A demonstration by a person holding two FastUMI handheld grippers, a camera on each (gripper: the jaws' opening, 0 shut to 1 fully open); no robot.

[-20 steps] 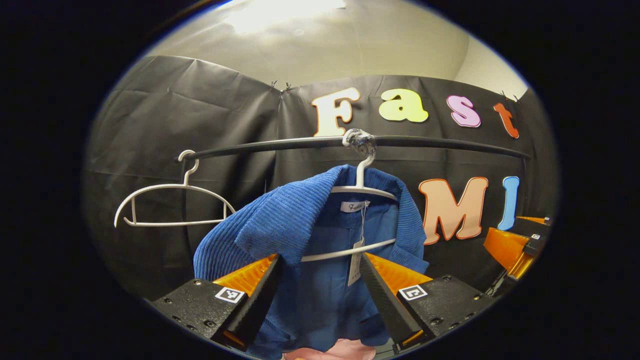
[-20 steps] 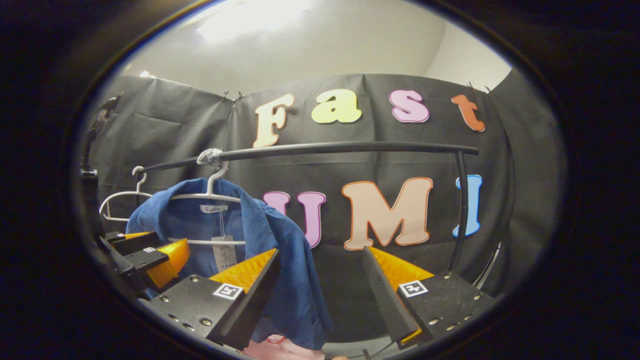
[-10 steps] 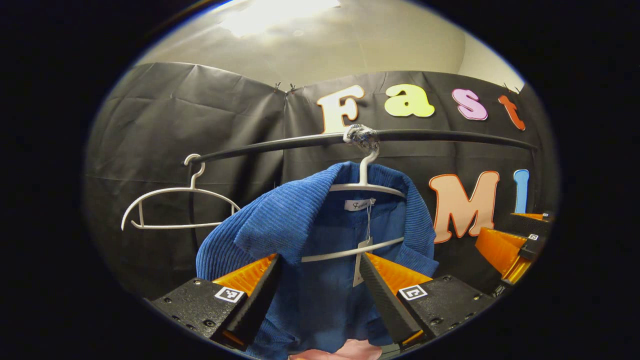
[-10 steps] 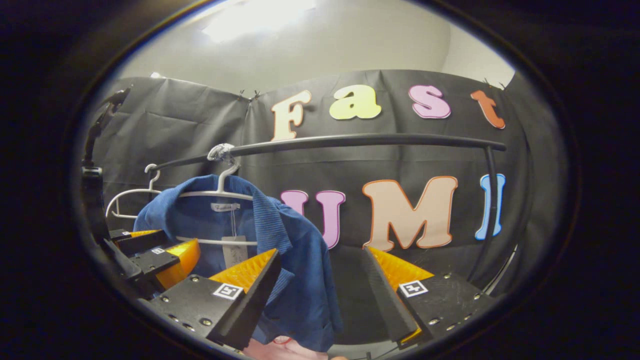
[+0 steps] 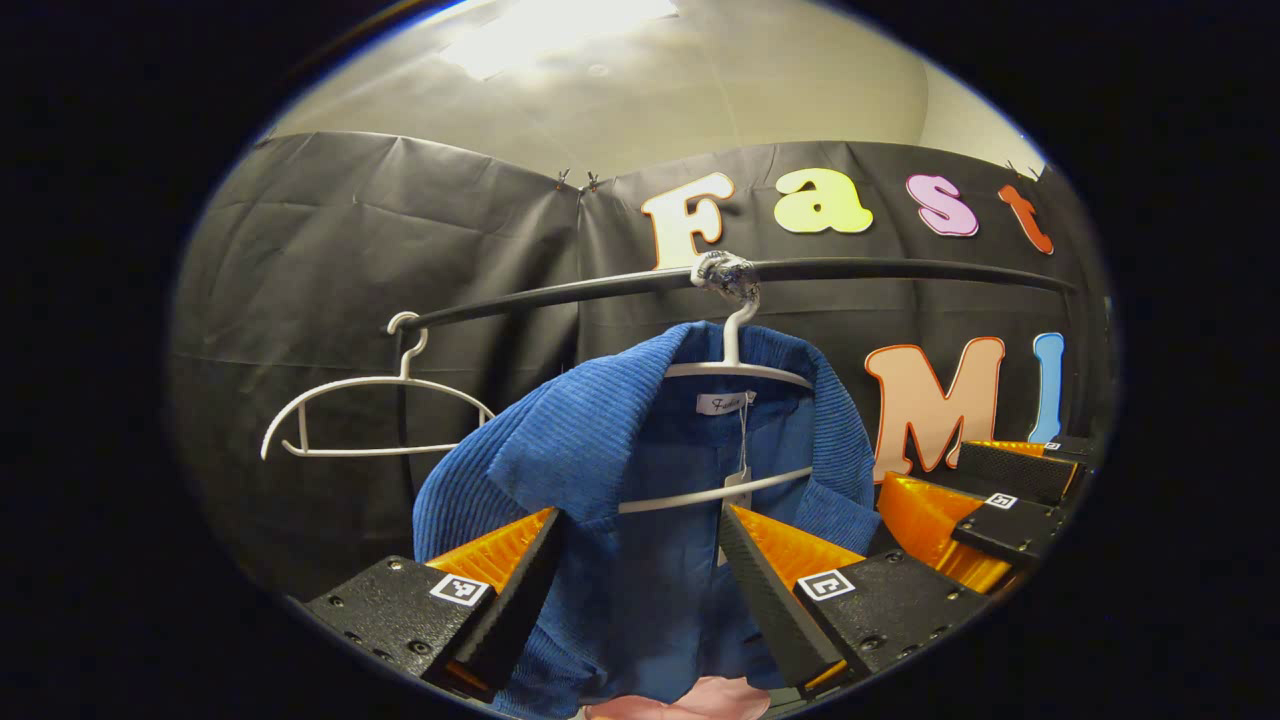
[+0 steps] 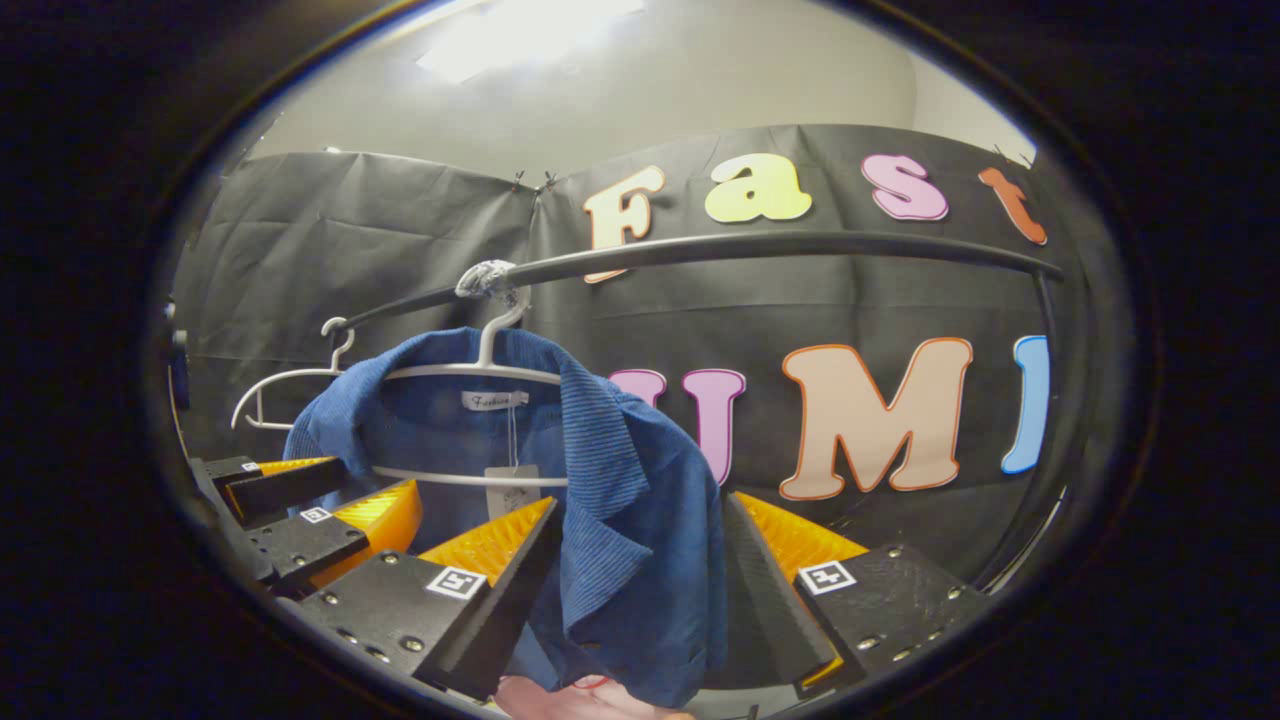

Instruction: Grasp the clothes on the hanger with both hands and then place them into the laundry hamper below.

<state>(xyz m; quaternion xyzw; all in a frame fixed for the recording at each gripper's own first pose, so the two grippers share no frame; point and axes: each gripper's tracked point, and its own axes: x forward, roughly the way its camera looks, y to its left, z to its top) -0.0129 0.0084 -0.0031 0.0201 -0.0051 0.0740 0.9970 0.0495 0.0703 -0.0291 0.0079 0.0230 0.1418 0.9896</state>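
A blue ribbed jacket [image 5: 650,470] hangs on a white hanger [image 5: 735,372] hooked over a black rail [image 5: 540,292]. My left gripper [image 5: 638,545] is open right in front of the jacket's chest, with the cloth showing between its fingers. In the right gripper view the same jacket [image 6: 610,470] hangs on its hanger [image 6: 480,372], and my right gripper [image 6: 640,525] is open with the jacket's right front edge in the gap. The right gripper [image 5: 985,500] appears at the jacket's right side in the left gripper view. The left gripper [image 6: 310,510] appears at the jacket's left side.
An empty white hanger [image 5: 370,410] hangs further left on the rail [image 6: 800,245]. The rail's upright post [image 6: 1050,330] stands at the right. Something pink [image 5: 690,700] lies below the jacket, cut off at the bottom edge [image 6: 560,700].
Both grippers have come closer to the jacket. The right gripper has swung left, so the jacket's front edge now lies between its fingers. Both stay open.
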